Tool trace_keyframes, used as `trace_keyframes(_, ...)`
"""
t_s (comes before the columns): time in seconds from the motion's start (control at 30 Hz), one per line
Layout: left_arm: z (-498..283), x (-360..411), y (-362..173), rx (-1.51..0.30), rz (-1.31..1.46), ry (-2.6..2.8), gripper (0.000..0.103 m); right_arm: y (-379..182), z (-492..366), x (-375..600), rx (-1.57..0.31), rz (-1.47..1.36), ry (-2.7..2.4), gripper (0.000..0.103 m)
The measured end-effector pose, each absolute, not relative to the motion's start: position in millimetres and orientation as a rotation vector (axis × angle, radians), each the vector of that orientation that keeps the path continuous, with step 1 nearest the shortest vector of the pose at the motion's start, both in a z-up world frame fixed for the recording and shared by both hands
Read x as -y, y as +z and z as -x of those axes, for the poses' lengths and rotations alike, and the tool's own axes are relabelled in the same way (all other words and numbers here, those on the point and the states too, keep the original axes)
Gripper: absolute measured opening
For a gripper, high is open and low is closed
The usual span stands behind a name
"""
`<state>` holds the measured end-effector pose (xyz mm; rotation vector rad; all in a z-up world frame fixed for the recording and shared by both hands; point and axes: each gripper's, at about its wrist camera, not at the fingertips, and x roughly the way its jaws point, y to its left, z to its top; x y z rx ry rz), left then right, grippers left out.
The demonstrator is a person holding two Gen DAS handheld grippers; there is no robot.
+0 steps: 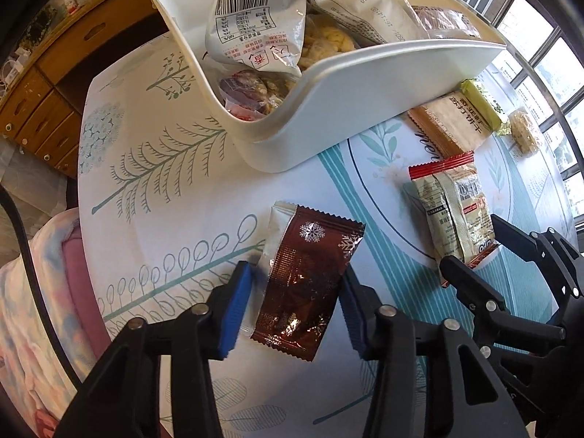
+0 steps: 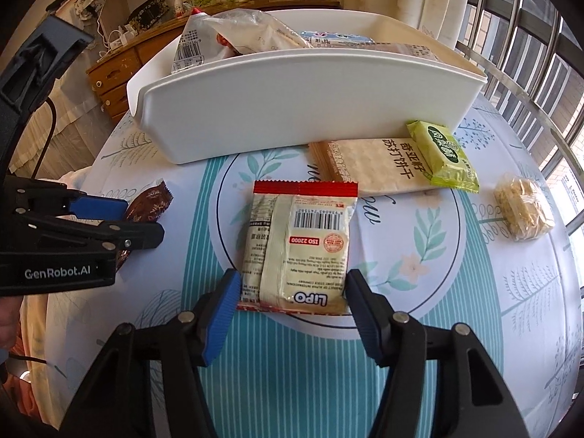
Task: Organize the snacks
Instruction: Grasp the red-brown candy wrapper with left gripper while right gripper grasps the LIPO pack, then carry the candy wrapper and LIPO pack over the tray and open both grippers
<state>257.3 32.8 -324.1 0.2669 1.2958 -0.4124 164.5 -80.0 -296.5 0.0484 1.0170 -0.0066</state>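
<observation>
A brown snowflake-print snack packet (image 1: 310,273) lies on the table, and my left gripper (image 1: 295,310) is shut on it, one blue pad against each long edge. In the right wrist view that packet (image 2: 149,200) looks crumpled between the left gripper's (image 2: 142,219) fingers. A cream Lipo packet with a red top (image 2: 299,244) lies flat between the pads of my right gripper (image 2: 292,310). The pads stand at its two sides and it is not squeezed. The white bin (image 2: 292,109) behind holds several snack bags.
A tan cracker pack (image 2: 368,168), a green packet (image 2: 443,157) and a clear-wrapped crispy bar (image 2: 523,211) lie right of the bin on the round printed tablecloth (image 2: 419,273). Wooden drawers (image 1: 43,116) stand beyond the table, with window bars on the right.
</observation>
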Motion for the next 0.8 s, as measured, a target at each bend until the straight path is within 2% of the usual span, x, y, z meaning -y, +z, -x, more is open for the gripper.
trace_keyframes(0.13, -256, -36, -322, -1.299, -0.261, -0.416, 0.037, -294, -165, 80, -1.032, -0.059, 0.001, 0.058)
trace_keyframes(0.33, -255, -44, -315, -1.338, -0.222, -0.410, 0.036, -289, -162, 75, -1.060, -0.059, 0.010, 0.056)
trace_keyframes(0.8, -212, -62, -250, -1.304, -0.143, -0.388, 0.036, -258, -144, 69, -1.060, -0.089, 0.060, 0.055)
